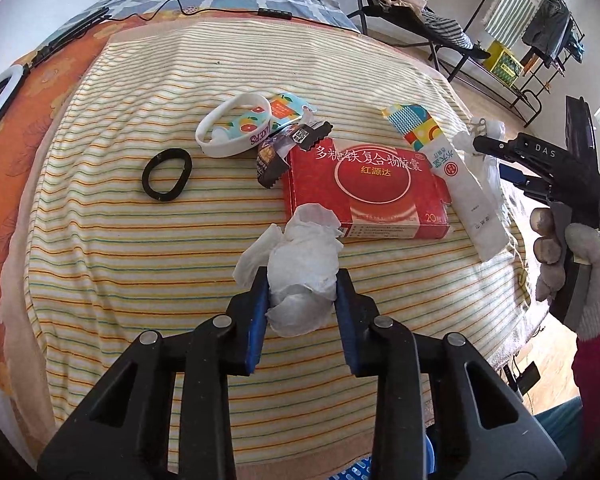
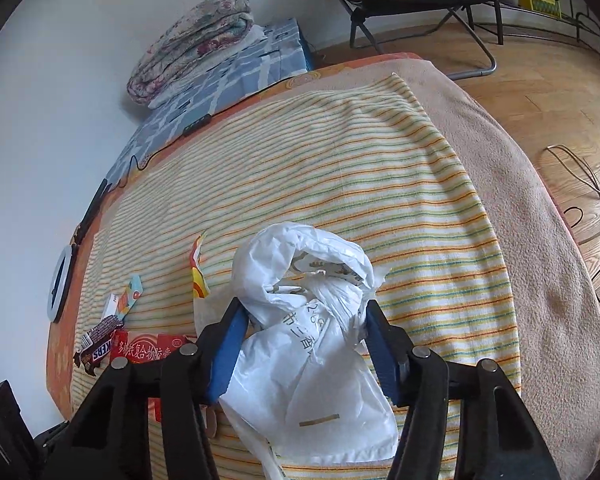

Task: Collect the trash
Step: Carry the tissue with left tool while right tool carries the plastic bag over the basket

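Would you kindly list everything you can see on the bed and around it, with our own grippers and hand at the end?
crumpled tissue: 1, white, between left gripper's pads
plastic bag: 1, white, between right gripper's pads
medicine box: 1, red, mid-towel
candy wrapper: 1, dark brown, left of box
wristband: 1, white, far left of box
hair tie: 1, black, left on towel
sachet: 1, white and colourful, right of box
striped towel: 1, yellow-striped, over bed
folded quilt: 1, floral, bed's far end
left gripper: shut on tissue
right gripper: around bag
gloved hand: 1, white, holding right gripper
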The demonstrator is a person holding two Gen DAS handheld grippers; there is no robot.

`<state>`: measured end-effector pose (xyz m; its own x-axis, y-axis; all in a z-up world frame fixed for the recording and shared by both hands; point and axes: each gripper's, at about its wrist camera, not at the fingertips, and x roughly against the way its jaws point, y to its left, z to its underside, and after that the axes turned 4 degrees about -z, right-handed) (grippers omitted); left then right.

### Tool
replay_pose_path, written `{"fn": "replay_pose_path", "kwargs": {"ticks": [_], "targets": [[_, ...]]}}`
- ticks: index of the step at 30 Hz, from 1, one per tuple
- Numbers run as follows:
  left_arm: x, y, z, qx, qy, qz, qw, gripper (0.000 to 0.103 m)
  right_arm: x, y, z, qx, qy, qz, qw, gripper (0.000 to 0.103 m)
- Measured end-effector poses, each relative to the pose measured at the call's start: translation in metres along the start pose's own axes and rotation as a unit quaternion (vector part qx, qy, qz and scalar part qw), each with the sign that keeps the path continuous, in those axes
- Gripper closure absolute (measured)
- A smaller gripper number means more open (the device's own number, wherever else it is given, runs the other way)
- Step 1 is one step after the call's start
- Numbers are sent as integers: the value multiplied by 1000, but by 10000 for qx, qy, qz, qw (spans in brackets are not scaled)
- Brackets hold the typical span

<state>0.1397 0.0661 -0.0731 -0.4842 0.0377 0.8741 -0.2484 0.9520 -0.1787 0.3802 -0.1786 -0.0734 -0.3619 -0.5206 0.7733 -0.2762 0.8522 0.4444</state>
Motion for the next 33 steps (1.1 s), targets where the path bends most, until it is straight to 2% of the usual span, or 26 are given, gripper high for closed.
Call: {"fn": "replay_pose_path", "kwargs": {"ticks": [8,16,23,33], "targets": [[19,-2,3,-19,-168,34,9999,72,35,7,-5,135,-445,15,9989,43],[53,-11,16,-183,-471,37,9987,72,73,32,10,510,-606,-164,9967,43],[80,-20,37,-422,-659,-110,9969,72,101,59,48,976,-500,-371,9933,43],[111,-26,77,-519,-703,-69,9962,72,133,88,110,1686,-319,-405,9843,42]]}}
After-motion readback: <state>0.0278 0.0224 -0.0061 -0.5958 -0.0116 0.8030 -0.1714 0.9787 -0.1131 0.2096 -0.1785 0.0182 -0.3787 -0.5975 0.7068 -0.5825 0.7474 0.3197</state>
